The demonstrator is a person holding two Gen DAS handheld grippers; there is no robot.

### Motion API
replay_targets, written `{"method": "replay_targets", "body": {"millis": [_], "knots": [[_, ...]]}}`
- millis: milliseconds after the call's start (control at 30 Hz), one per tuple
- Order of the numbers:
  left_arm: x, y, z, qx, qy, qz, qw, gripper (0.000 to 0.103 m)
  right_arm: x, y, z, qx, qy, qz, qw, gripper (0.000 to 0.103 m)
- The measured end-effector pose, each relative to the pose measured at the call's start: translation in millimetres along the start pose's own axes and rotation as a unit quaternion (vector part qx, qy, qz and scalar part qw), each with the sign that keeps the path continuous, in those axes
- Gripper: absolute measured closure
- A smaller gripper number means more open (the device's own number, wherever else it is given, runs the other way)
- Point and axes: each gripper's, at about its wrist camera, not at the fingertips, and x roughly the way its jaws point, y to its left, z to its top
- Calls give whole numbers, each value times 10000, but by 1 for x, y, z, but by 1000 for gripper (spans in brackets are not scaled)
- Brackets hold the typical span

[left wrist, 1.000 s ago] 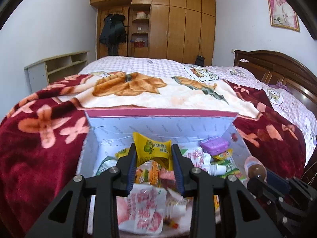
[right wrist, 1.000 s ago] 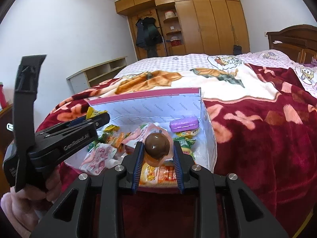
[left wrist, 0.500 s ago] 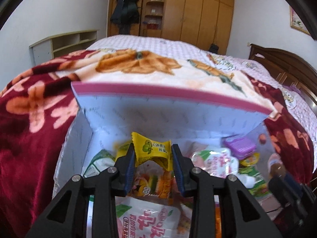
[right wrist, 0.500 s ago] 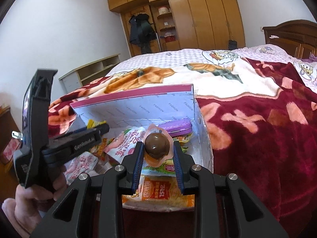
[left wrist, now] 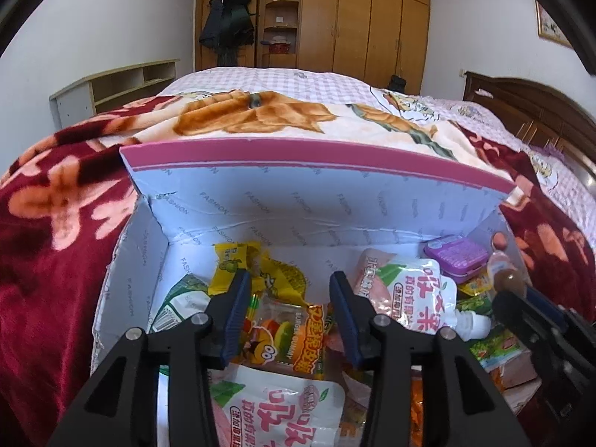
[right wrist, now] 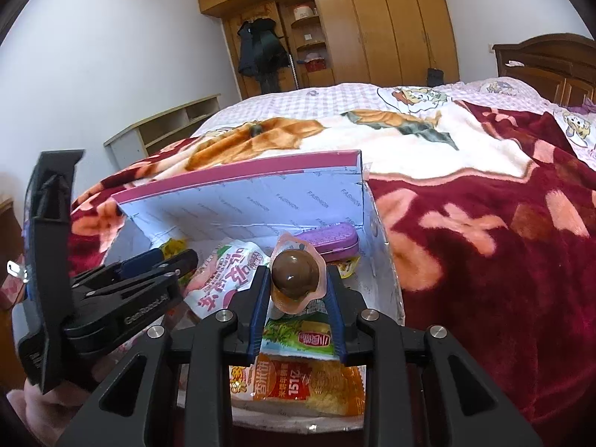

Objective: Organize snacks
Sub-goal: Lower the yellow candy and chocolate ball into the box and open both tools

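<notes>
Lower left of the right wrist view: left gripper (right wrist: 178, 260) reaches into the box (left wrist: 298, 201) from the left edge of the frame; its fingers stand spread with nothing between them.
Left gripper, own view: left gripper (left wrist: 287, 290) hangs open over the snack pile; the yellow packets (left wrist: 260, 264) lie just beyond and between its tips, free of both pads, low in the middle of the frame.
Below those tips: a burger gummy pack (left wrist: 283, 331) and a pink-and-white pouch (left wrist: 283, 409) lie flat in the lower centre.
Centre right of the left view: a second pink pouch (left wrist: 417, 294) leans against the purple tin (left wrist: 456, 259), which sits in the box's far right corner.
Right gripper: right gripper (right wrist: 296, 283) is pinched on a brown egg-shaped snack in its clear wrapper (right wrist: 296, 273), held above the box's right half at frame centre.
Key relation: the open floor of the box lies straight ahead and below the held egg snack, with the purple tin (right wrist: 329, 238) just behind it and a green pack (right wrist: 301, 335) and orange pack (right wrist: 298, 383) underneath; the right gripper is the nearer one to that corner.
Judgement: the egg snack seems ready to be lowered and let go near the tin; the left gripper looks free to pick again.
</notes>
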Motion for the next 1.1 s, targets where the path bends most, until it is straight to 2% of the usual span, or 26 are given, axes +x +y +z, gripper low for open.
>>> {"method": "replay_targets", "body": {"millis": [567, 700, 733, 1100], "knots": [[0, -1, -3, 89, -50, 54, 9999, 57, 17, -5, -2, 185, 113, -8, 9998, 66], [0, -2, -3, 96, -50, 61, 9999, 57, 14, -6, -2, 287, 96, 114, 9995, 51], [0, -1, -3, 90, -52, 55, 9999, 57, 13, -6, -2, 298, 95, 127, 9994, 49], [-2, -2, -3, 99, -83, 43, 9999, 56, 2, -5, -5, 264, -23, 150, 9995, 48]]}}
